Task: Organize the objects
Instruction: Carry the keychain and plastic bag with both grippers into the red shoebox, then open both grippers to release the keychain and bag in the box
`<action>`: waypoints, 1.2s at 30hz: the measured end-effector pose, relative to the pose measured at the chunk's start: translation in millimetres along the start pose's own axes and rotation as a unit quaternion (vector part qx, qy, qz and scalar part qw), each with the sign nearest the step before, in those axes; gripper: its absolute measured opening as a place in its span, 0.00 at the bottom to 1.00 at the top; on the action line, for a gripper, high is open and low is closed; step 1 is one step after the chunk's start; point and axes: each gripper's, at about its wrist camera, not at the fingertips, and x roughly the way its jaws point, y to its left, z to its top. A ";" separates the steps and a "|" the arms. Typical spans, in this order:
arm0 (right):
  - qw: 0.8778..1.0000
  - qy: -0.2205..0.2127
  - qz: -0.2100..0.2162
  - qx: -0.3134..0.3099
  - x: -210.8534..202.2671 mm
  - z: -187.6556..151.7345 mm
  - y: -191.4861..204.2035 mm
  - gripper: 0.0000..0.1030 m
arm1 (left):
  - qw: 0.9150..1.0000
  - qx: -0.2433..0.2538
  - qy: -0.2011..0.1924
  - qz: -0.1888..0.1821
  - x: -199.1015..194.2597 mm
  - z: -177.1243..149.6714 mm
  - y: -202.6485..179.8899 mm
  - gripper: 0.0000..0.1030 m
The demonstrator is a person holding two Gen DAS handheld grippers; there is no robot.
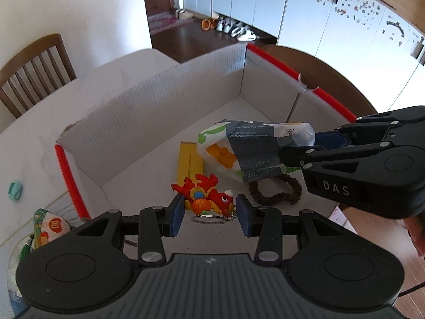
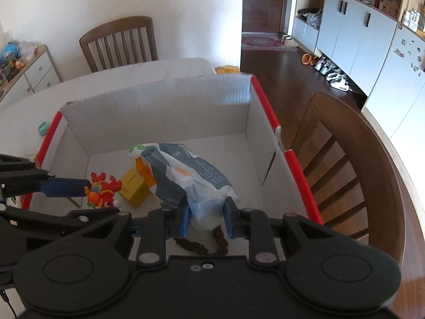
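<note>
A white cardboard box (image 1: 164,98) with red-edged flaps sits on the white table; it also shows in the right wrist view (image 2: 159,106). Inside lie a red dragon keychain (image 1: 207,194), a yellow carton (image 1: 190,162) and a brown bead bracelet (image 1: 276,191). My left gripper (image 1: 209,215) is open above the keychain, jaws either side of it. My right gripper (image 2: 207,218) is shut on a tissue paper pack (image 2: 196,180) and holds it over the box floor, above the bracelet (image 2: 207,244). The pack (image 1: 252,151) and the right gripper (image 1: 300,146) show in the left wrist view.
On the table left of the box lie a mint-green small object (image 1: 15,190) and a colourful sachet (image 1: 50,228). Wooden chairs stand behind the table (image 2: 119,42) and right of the box (image 2: 345,159). White cabinets (image 2: 353,32) and shoes line the far floor.
</note>
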 end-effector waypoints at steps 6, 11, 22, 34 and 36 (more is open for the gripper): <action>1.000 0.018 0.008 -0.023 12.7 2.8 2.3 0.24 | 1.000 0.011 0.015 0.003 14.4 3.8 -4.5 0.40; 0.999 0.027 0.010 -0.031 19.0 2.7 1.9 0.25 | 0.999 0.003 0.033 0.001 24.3 5.5 -2.1 0.40; 0.999 0.031 0.026 -0.030 19.0 1.8 -7.0 0.30 | 0.999 -0.009 0.041 -0.003 33.4 5.2 -2.7 0.41; 0.999 0.013 0.037 -0.019 -0.3 0.5 -14.8 0.41 | 1.000 -0.014 0.012 -0.003 18.0 4.0 -3.0 0.53; 0.999 0.010 0.039 -0.018 -4.2 0.1 -15.2 0.43 | 1.000 -0.016 0.006 -0.003 12.9 3.2 -2.5 0.53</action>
